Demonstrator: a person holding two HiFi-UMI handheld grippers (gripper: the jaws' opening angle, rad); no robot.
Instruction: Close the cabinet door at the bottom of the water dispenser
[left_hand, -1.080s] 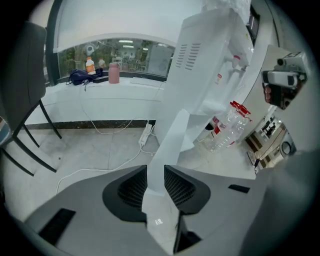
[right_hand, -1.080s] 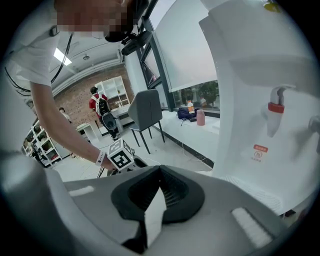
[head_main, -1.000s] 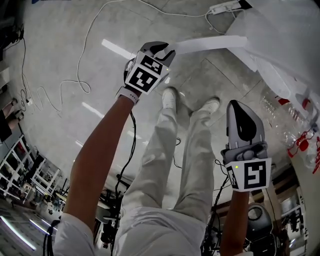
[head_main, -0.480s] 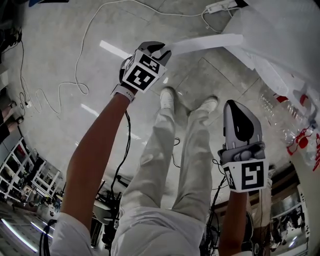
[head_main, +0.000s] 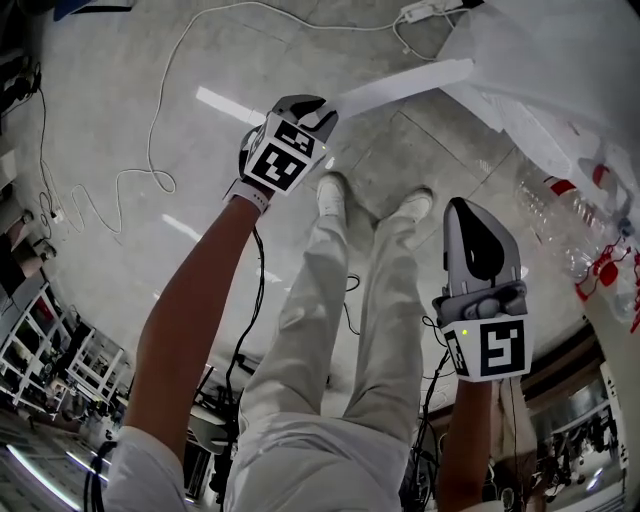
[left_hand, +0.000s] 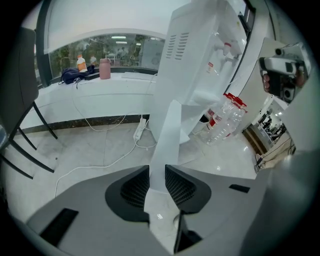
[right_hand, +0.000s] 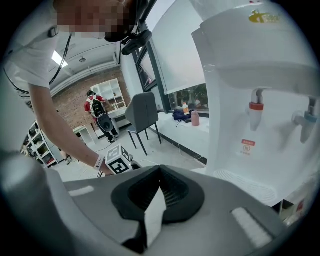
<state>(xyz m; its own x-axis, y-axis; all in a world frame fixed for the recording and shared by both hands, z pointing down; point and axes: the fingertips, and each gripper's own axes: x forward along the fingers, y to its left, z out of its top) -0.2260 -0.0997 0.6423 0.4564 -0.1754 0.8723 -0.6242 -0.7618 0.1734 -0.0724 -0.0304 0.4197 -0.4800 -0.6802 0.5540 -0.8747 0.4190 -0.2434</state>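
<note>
Big white water dispenser (left_hand: 200, 65) stands at the far right. Its bottom cabinet door (head_main: 405, 85) sticks out to the left over the floor (head_main: 120, 100), wide open, so the job's not done yet. Left tongs (left_hand: 157, 174) pinch the door's free edge w/ both pads, prob. to swing it back in. Right tongs (right_hand: 160, 172) are closed on nothing, held near & to the right, out of the door's way.
</note>
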